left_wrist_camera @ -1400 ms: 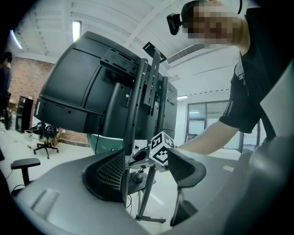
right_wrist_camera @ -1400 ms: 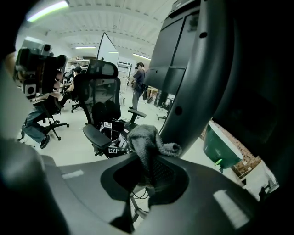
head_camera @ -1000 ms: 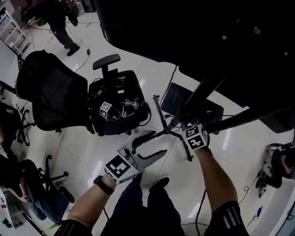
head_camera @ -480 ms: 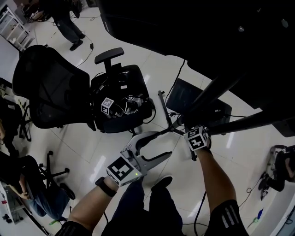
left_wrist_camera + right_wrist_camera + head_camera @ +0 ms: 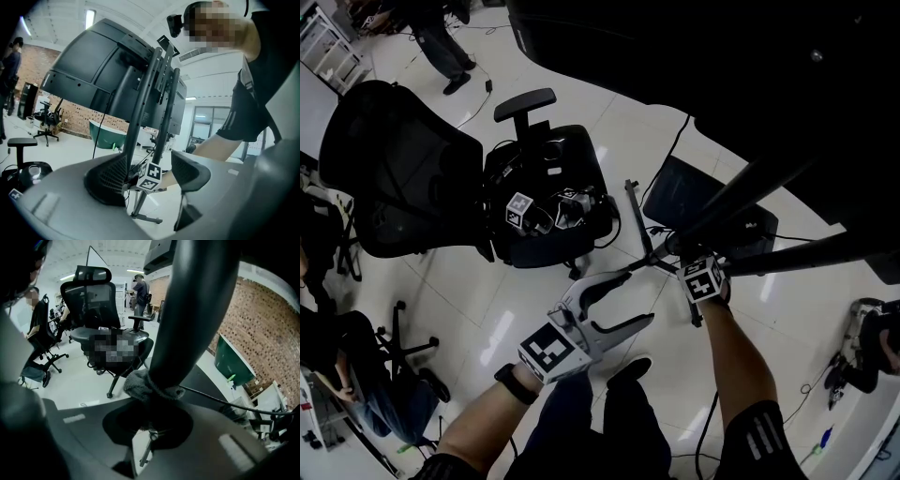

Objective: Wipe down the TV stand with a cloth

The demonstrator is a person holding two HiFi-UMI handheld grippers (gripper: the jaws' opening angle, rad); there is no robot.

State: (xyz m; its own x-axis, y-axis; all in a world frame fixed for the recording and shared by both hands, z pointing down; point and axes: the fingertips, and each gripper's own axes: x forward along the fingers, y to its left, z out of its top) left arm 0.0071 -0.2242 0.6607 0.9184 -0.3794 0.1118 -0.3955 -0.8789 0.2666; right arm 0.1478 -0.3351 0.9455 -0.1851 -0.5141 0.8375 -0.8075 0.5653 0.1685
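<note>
Grey cloth (image 5: pixel 140 383) is the closest thing here. It's bunched up in the right gripper (image 5: pixel 147 404), whose jaws are clamped on it, and it's pressed right up against a thick black pole (image 5: pixel 192 310) of the TV stand (image 5: pixel 750 187). In the right gripper view the pole fills most of the frame and the cloth wraps partway round its lower end.

The left gripper (image 5: pixel 639 296) is just beside it, lower and to the person's left. Its jaws are spread wide with nothing between them. Looking along them, you just see the right gripper's marker cube (image 5: pixel 151 177) and the stand's slanted poles through the gap, so it's near the stand but not touching it.

From the head view both forearms reach forward over the person's legs and dark shoes. Under it all is a glossy white tile floor (image 5: pixel 609 141). A thin metal foot of the stand splays out on the tiles by the right gripper, and a flat black panel (image 5: pixel 712 211) lies on the floor just past that, with a cable running by it.

Further out, the big dark TV (image 5: pixel 722 56) hangs over the top of the view. Off to the left sits a black mesh office chair (image 5: pixel 403 178) with a tangle of gear on the seat, including another marker cube (image 5: pixel 518 208). Way back, top left, someone's legs (image 5: pixel 441 47) are on the floor, plus another seated person at the left edge.
</note>
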